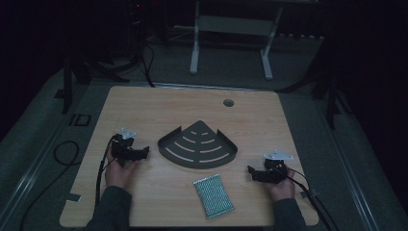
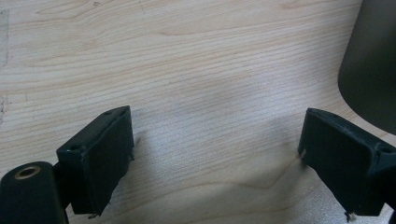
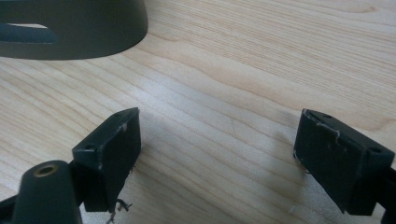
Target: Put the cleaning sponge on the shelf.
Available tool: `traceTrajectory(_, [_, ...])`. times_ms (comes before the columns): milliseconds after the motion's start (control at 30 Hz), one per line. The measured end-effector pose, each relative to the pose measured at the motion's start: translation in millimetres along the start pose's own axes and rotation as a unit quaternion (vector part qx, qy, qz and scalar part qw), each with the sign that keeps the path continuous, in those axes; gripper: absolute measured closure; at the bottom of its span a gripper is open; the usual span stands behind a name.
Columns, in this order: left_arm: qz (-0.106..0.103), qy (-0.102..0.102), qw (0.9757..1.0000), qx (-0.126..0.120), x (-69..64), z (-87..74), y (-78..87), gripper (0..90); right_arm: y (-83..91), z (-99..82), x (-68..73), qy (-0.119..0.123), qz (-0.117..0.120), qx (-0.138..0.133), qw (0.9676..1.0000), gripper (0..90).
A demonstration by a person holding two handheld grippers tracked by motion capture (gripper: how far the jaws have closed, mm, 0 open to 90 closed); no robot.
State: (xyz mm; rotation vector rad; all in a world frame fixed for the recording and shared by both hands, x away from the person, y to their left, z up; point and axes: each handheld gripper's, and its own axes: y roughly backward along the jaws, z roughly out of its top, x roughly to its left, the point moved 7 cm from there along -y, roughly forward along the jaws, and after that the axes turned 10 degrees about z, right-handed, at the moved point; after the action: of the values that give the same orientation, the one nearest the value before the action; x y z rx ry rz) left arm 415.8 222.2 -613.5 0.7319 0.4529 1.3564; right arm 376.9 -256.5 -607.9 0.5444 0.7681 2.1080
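Wooden table [image 1: 144, 110]: left gripper [image 1: 142, 153], right gripper [image 1: 253, 172] jaws spread, empty; tray [image 1: 197, 146] between.

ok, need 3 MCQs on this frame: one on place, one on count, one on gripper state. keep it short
1. Where does the green sponge lie?
A. inside the tray
B. on the table, on the person's side of the tray
C. in the left gripper

2. How many curved slots does the dark corner tray have?
A. two
B. ten
C. six

3. How do the jaws of the left gripper and right gripper stand?
A. both apart, holding nothing
B. left shut on the sponge
C. both shut

Key: 1 B, the high view shows it on bare wood nearer the person than the tray. 2 C, six pale slots show. 3 A, each gripper view shows bare table between its jaws.
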Motion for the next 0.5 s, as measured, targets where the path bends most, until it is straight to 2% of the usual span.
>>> traceTrajectory(267, [0.0, 0.0, 1.0, 0.0, 0.0, 0.0, 0.0, 10.9, 1.6, 0.3, 1.3, -0.013, -0.011, 0.004, 0.9999, 20.0])
traceTrajectory(367, [0.0, 0.0, 1.0, 0.0, 0.0, 0.0, 0.0, 10.9, 6.8, 0.7, 0.7, -0.013, -0.01, 0.012, 0.9998, 34.6])
traceTrajectory(500, [0.0, 0.0, 1.0, 0.0, 0.0, 0.0, -0.1, 10.9, 13.4, 1.5, 2.5, -0.01, -0.003, 0.014, 0.9998, 44.1])
